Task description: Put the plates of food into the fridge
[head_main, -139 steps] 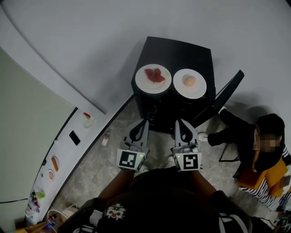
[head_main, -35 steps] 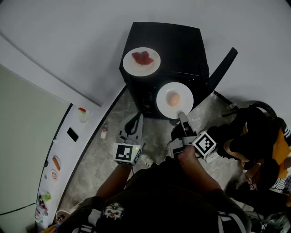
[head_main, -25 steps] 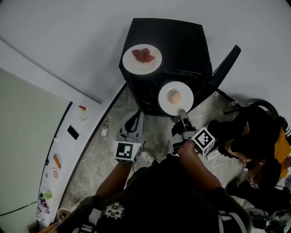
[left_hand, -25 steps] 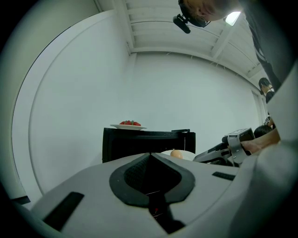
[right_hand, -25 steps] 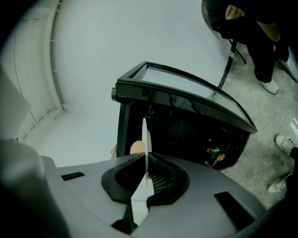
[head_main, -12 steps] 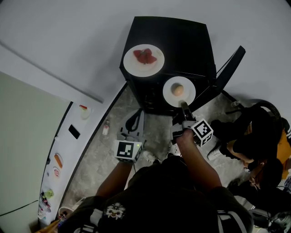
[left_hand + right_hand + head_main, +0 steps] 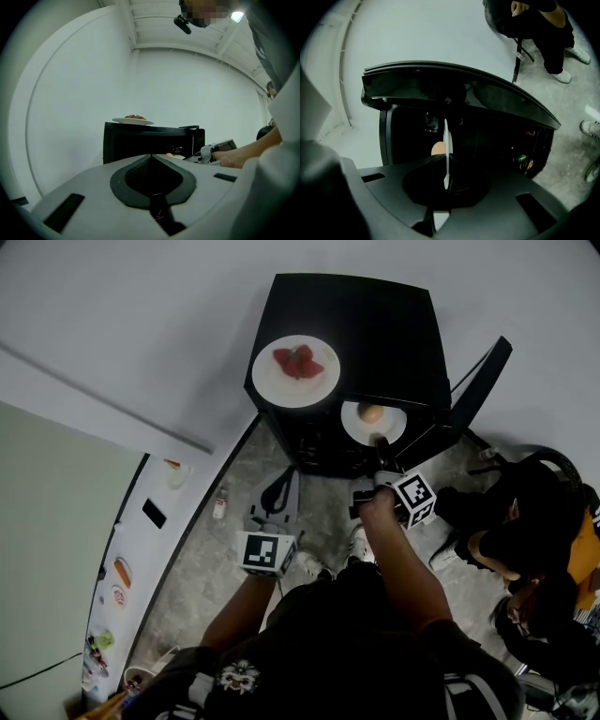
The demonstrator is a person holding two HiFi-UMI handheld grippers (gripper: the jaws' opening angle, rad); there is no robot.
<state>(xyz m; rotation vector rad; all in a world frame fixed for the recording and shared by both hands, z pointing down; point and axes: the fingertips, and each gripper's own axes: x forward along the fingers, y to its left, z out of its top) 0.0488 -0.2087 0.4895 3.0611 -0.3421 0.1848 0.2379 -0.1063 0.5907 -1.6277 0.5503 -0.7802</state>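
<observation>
Grey speckled floor (image 7: 202, 573) and a plain white wall surround one small black fridge (image 7: 370, 329), whose door (image 7: 480, 381) stands open to its right in the head view. Two white plates are in sight. One plate of red food (image 7: 295, 369) sits on the fridge's top, near the left front corner. The other, a plate with a round orange piece (image 7: 373, 420), is at the fridge's open front, its far rim just under the edge of the top.

Two grippers show, each carrying a cube with black-and-white square markers; these are patterns, not letters. The right gripper (image 7: 379, 441) has its jaws clenched on the near rim of the orange-food plate. In the right gripper view that plate appears edge-on as a thin white line between the jaws, against the dark inside of the fridge. The left gripper (image 7: 280, 489) hangs low over the floor, well apart from the fridge, its jaws pressed together with nothing between them.

Along the left runs a white bench (image 7: 141, 554) with small items too tiny to read. One person (image 7: 525, 540) sits at the right.
</observation>
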